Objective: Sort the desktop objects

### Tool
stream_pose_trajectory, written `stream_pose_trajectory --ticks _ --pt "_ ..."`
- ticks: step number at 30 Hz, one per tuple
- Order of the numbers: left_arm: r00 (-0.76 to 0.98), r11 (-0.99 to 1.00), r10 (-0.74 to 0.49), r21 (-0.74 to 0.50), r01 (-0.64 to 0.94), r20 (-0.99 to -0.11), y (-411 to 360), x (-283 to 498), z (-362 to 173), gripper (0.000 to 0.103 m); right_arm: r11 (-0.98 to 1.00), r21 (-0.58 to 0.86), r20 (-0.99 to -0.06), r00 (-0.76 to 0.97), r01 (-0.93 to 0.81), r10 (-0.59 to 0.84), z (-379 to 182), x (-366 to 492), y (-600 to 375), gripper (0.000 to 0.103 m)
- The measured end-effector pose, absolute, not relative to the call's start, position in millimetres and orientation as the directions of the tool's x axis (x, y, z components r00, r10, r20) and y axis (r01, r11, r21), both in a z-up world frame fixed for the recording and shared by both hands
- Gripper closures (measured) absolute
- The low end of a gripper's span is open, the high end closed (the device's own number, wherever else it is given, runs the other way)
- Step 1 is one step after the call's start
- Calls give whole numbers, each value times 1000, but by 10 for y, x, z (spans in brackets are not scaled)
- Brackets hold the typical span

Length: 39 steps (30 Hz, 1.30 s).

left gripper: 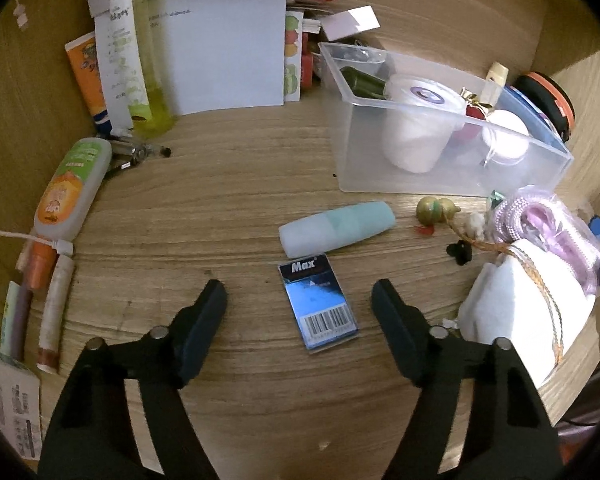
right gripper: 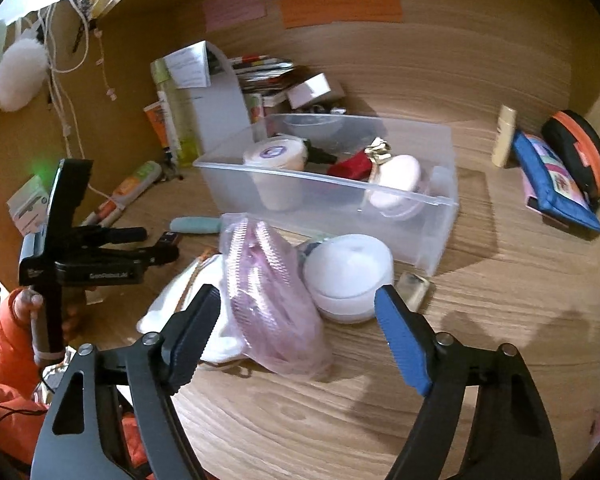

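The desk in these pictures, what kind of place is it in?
Probably a home or dormitory study desk: a wooden desktop with a clear plastic bin of toiletries, sticky notes on the back panel, and a box of Max staples.

Pretty dim warm indoor light, heavy fisheye bending and black corners in both views, bright blown-out patch top left on the right wrist, soft shadows on the desk (right gripper: 480, 320).

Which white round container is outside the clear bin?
The white domed jar on the desk in front of the clear bin; the other two sit inside it.
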State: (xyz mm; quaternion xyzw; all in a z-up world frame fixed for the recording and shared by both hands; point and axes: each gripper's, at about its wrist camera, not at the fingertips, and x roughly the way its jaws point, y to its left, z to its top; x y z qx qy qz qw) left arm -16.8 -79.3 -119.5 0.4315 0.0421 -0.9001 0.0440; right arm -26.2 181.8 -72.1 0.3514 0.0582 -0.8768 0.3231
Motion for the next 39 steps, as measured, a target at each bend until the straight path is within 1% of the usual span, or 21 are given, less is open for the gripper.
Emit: stream_pose_trajectory --ticks 2,5,6,7,8,12,13,15,16,17,18,19,22,26,30,39 --pt "-625 -993 -54 -23 115 -779 -783 -170 -1187 37 -777 105 -669 -534 621 -517 -765 -284 1750 39" --pt "-624 -993 -67 -6 114 -778 -774 -167 -1178 43 -768 104 -693 -508 631 -512 -855 -351 1684 45" --pt "-626 -993 -71 -1 115 -777 -773 -166 -1174 44 -766 108 -697 -501 634 -513 -873 -365 1674 46" --pt "-627 -993 -74 1 117 -776 -772 -167 -1169 47 -764 106 -697 -500 637 -514 -883 -374 1666 47" --pt "-628 -993 -76 0 120 -775 -776 -170 -1162 50 -762 95 -696 -505 640 -511 -883 -375 1654 47" --pt "-629 -994 -71 6 105 -774 -743 -189 -1138 56 -754 64 -695 -513 654 -503 -886 -371 1608 47" --pt "-629 -995 -70 9 99 -774 -731 -199 -1137 59 -752 61 -696 -512 657 -504 -893 -374 1597 48" --pt "-629 -996 -63 10 88 -775 -708 -216 -1132 63 -746 53 -696 -511 664 -504 -901 -378 1581 55" --pt "-629 -996 -62 11 85 -775 -701 -223 -1130 66 -743 54 -698 -506 667 -506 -905 -386 1574 60" --pt "-631 -997 -59 11 80 -773 -690 -228 -1129 69 -737 63 -701 -496 673 -512 -910 -397 1567 67" --pt "-634 -997 -57 14 74 -771 -680 -229 -1129 71 -734 73 -705 -486 676 -517 -918 -409 1565 70" --pt "-640 -998 -51 16 61 -767 -663 -225 -1129 77 -731 86 -710 -473 676 -521 -935 -427 1568 71" --pt "-649 -999 -52 31 44 -759 -622 -208 -1129 77 -732 84 -706 -478 676 -522 -936 -424 1578 74" --pt "-655 -999 -30 9 35 -755 -631 -186 -1114 77 -738 107 -698 -478 666 -533 -892 -423 1631 80" --pt "-666 -999 -19 -18 48 -746 -664 -136 -1081 77 -748 138 -688 -481 649 -544 -835 -435 1701 82" --pt "-711 -998 -1 -49 50 -704 -642 -39 -900 77 -760 160 -654 -509 629 -559 -667 -393 1840 83"
